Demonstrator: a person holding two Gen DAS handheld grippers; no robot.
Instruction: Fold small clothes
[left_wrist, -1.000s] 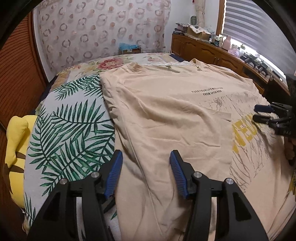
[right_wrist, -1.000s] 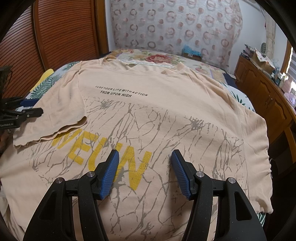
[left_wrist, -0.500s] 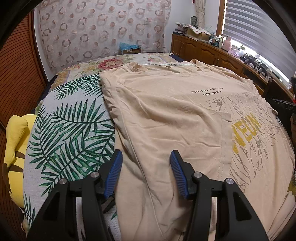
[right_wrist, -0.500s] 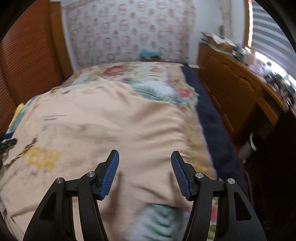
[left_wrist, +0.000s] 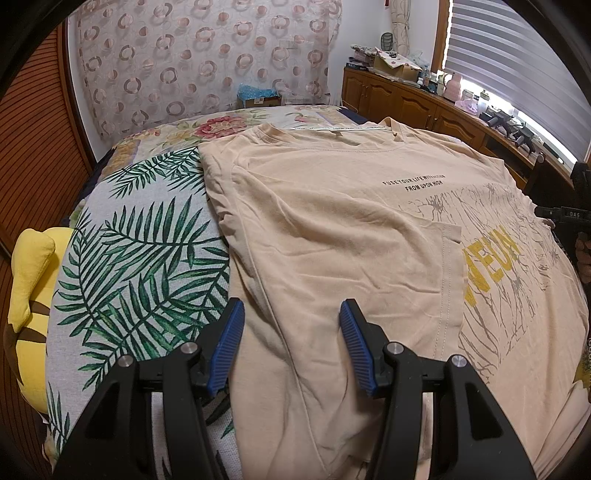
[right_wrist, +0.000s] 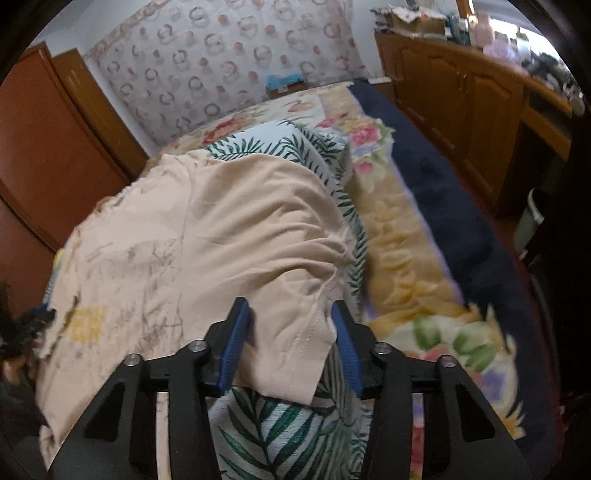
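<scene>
A peach T-shirt (left_wrist: 332, 229) with yellow letters and grey crack print lies flat on a palm-leaf cloth (left_wrist: 140, 258). Its left sleeve (left_wrist: 436, 266) is folded over the front. My left gripper (left_wrist: 291, 339) is open above the shirt's folded left side, holding nothing. In the right wrist view my right gripper (right_wrist: 291, 332) is open, its jaws straddling the right sleeve (right_wrist: 291, 332) at its hem edge. The shirt (right_wrist: 221, 229) stretches away to the left there. The right gripper also shows at the far right of the left wrist view (left_wrist: 561, 214).
A yellow plush toy (left_wrist: 26, 280) lies at the bed's left edge. A floral blanket (right_wrist: 402, 236) and dark blue cover (right_wrist: 461, 206) lie right of the cloth. Wooden cabinets (left_wrist: 413, 103) with clutter line the right wall. A wooden wardrobe (right_wrist: 44, 155) stands left.
My right gripper swung from over the shirt's printed front to the right sleeve at the shirt's right edge, jaws narrowing a little. My left gripper has hardly moved.
</scene>
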